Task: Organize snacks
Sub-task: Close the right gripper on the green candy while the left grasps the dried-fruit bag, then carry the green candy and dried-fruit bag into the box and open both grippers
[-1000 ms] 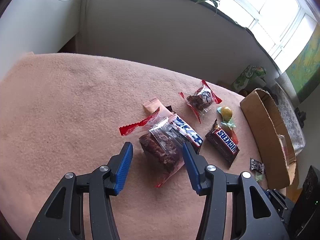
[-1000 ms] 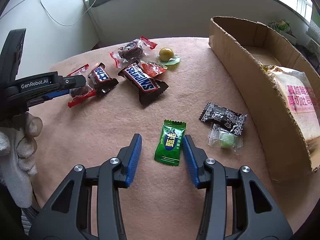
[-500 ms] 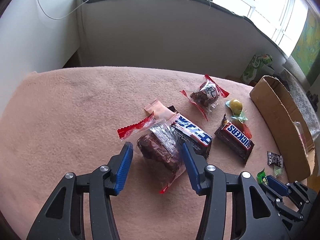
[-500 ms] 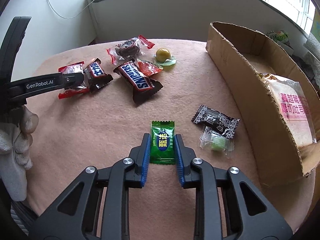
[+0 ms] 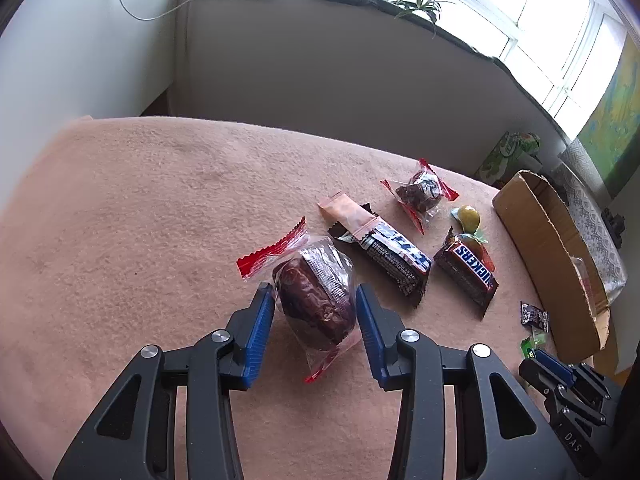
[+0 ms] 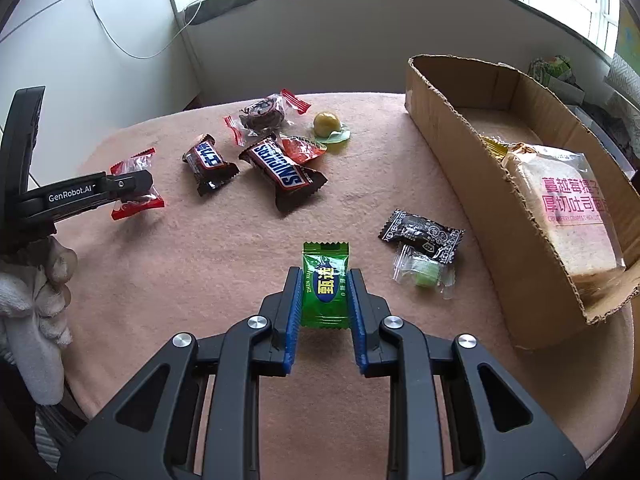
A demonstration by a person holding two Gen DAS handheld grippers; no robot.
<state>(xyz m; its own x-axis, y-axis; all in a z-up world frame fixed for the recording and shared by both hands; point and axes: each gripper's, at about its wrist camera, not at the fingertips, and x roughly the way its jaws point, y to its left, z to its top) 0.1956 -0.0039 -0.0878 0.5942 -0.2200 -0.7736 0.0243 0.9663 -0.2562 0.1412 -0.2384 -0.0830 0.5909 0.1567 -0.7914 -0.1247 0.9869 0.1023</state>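
Left tongs (image 5: pixel 315 312) are closing around a clear-wrapped brown cake (image 5: pixel 316 300) on the pink cloth (image 5: pixel 140 220); right tongs (image 6: pixel 325 292) pinch a green candy (image 6: pixel 325 284) tightly.

Both tools tilt steeply downward. The right tool (image 6: pixel 325 296) is clamped tight on a packet; the left tool (image 5: pixel 315 310) is closing, its pads not yet pressing, gripped by a white-gloved hand (image 6: pixel 30 312).
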